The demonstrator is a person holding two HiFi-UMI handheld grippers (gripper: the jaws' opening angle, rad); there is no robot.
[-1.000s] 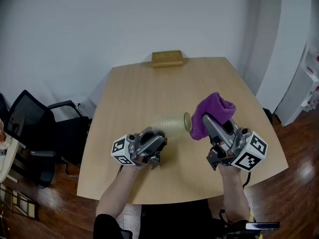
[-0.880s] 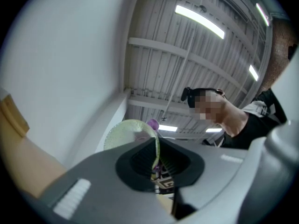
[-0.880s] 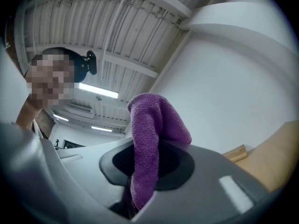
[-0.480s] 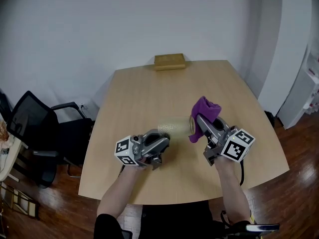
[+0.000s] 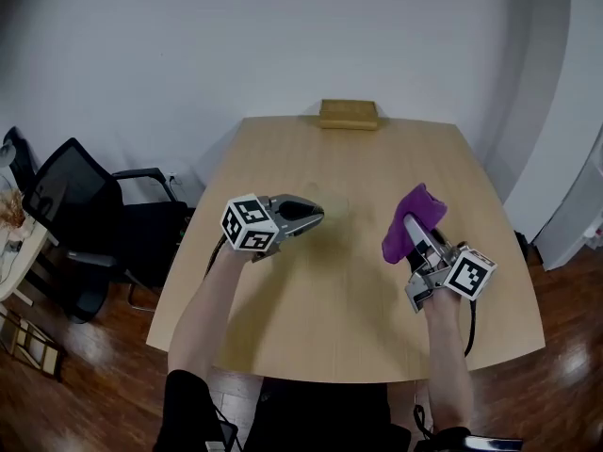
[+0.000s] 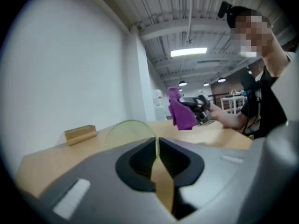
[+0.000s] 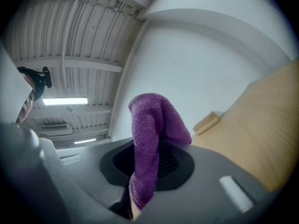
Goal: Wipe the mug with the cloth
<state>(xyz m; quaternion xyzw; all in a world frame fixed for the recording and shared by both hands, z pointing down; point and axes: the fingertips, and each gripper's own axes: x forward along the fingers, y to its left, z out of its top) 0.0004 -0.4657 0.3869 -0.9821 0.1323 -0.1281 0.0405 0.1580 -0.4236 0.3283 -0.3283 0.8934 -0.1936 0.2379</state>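
Contact between mug and cloth has been broken: half a second ago the two were pressed together at the mug's mouth, and now they are held well apart above the table (image 5: 311, 318). The mug (image 6: 128, 130) has been carried off to the left, and its thin wall is pinched tightly between the jaws of the left gripper (image 5: 317, 217). The cloth (image 5: 419, 205) is kept clamped in the right gripper (image 5: 411, 226). A wiping pass is judged to be finished, or the mug to be due for turning.

The mug is seen as translucent, pale yellow-green and finely dotted, with a rounded rim. The cloth is purple, looped like towelling, bunched and folded over. Smooth pale wood is shown by the table.
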